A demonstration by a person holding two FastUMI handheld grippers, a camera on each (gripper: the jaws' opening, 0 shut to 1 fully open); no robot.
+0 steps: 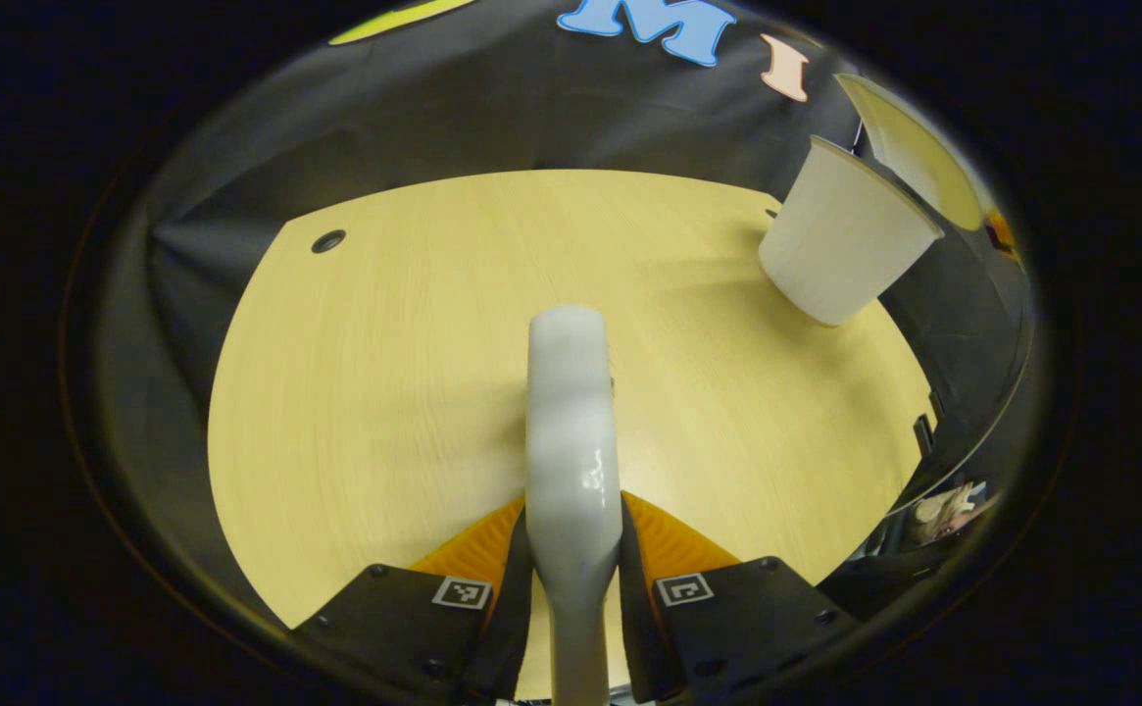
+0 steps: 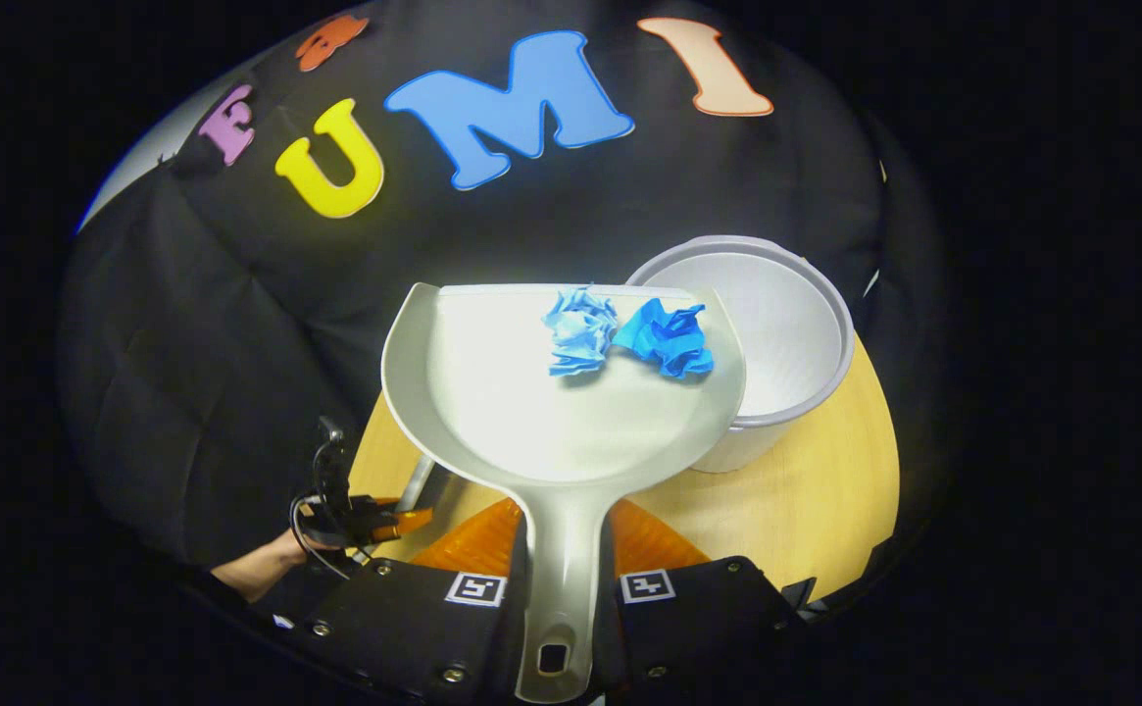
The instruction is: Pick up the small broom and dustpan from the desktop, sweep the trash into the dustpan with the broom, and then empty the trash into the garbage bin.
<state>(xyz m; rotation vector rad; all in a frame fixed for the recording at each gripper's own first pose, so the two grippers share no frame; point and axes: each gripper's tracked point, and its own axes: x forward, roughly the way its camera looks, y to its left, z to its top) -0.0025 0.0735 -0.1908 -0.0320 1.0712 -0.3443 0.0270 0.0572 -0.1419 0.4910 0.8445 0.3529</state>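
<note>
My right gripper [image 2: 563, 549] is shut on the handle of the pale grey dustpan [image 2: 521, 402], which is held up over the table. Two crumpled blue paper balls [image 2: 578, 331] [image 2: 669, 338] lie at the pan's front lip, next to the rim of the white garbage bin [image 2: 786, 324]. My left gripper [image 1: 571, 534] is shut on the broom's white handle [image 1: 571, 412], which points forward over the wooden table [image 1: 384, 373]. The bin [image 1: 845, 235] stands at the far right of the left gripper view. The broom's bristles are hidden.
In the right gripper view the left gripper [image 2: 365, 520], with a hand [image 2: 257, 569] behind it, sits low left of the dustpan. A small round hole [image 1: 328, 240] marks the table's far left corner. Black cloth walls close in behind the table.
</note>
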